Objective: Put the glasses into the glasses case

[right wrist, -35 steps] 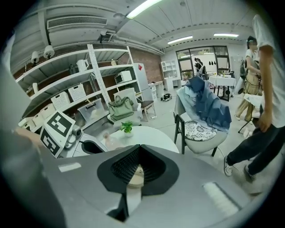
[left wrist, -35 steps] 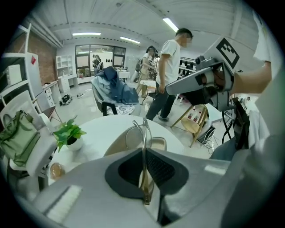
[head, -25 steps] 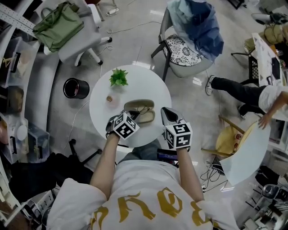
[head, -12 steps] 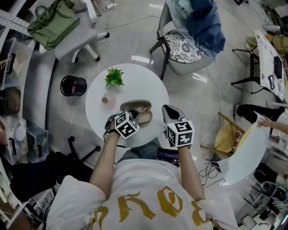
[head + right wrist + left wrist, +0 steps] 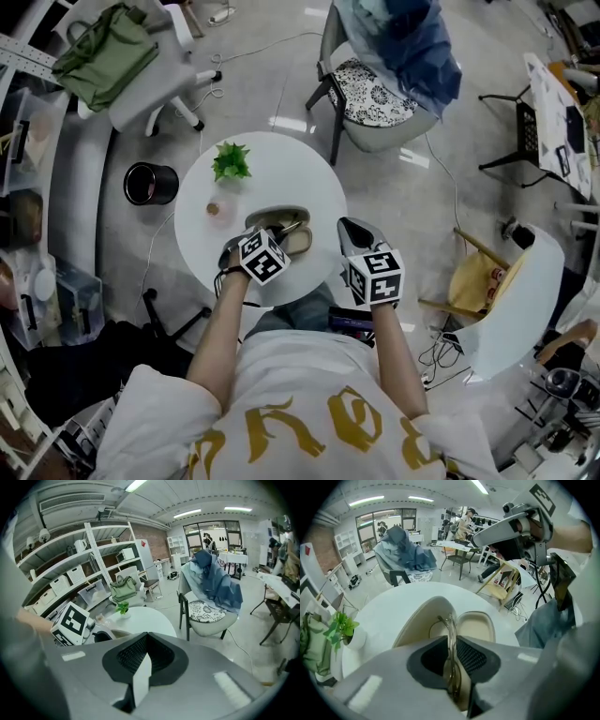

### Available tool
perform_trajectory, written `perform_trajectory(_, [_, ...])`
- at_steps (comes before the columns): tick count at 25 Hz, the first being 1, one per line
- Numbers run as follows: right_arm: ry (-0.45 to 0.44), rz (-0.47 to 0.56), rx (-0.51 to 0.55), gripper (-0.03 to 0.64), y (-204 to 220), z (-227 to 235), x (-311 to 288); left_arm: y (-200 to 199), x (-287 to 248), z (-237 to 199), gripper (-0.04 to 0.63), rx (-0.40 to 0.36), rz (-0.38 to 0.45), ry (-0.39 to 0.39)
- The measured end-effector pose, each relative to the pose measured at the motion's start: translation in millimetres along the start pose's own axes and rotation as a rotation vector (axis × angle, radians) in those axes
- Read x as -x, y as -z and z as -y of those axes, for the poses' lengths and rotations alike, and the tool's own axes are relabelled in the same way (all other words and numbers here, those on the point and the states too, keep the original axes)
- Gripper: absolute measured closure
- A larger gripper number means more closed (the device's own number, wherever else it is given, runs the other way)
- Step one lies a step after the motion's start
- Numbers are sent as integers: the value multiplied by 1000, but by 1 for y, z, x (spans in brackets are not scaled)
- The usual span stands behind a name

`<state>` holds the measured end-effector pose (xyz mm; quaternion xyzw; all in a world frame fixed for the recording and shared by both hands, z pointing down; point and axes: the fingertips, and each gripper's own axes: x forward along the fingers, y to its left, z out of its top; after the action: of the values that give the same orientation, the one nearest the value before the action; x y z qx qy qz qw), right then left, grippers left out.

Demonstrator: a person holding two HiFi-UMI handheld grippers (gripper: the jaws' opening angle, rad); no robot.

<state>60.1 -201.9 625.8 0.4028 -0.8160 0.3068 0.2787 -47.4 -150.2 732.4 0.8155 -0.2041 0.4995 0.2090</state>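
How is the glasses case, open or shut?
Open: the glasses case has its lid swung back and cream inside showing, beyond the left gripper holding the glasses.

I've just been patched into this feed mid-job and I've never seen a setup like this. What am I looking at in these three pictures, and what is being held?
There is no robot here: a person holds a two-finger gripper in each hand. The top-down picture comes from a camera on the person's head. The other two come from cameras riding on each gripper, looking along its fingers. On the round white table are an open glasses case, a small potted plant and a small brownish item too small to identify. The left gripper is shut on the glasses, holding them right at the open case. The right gripper is shut and empty, beside the table's edge.
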Motion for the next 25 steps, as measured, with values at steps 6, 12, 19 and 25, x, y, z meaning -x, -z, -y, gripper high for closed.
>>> perform_trajectory(6, [14, 38, 2, 592, -5, -1, 13, -11, 13, -5, 537, 2, 54, -50])
perform_trajectory(12, [19, 84, -1, 592, -11, -9, 27, -25, 41, -13, 540, 60, 166, -129])
perform_trajectory(19, [28, 139, 23, 594, -21, -28, 47, -45, 88, -15, 564, 98, 306, -206])
perform_trajectory(25, [37, 210, 40, 594, -36, -41, 66, -63, 131, -10, 594, 117, 428, -273])
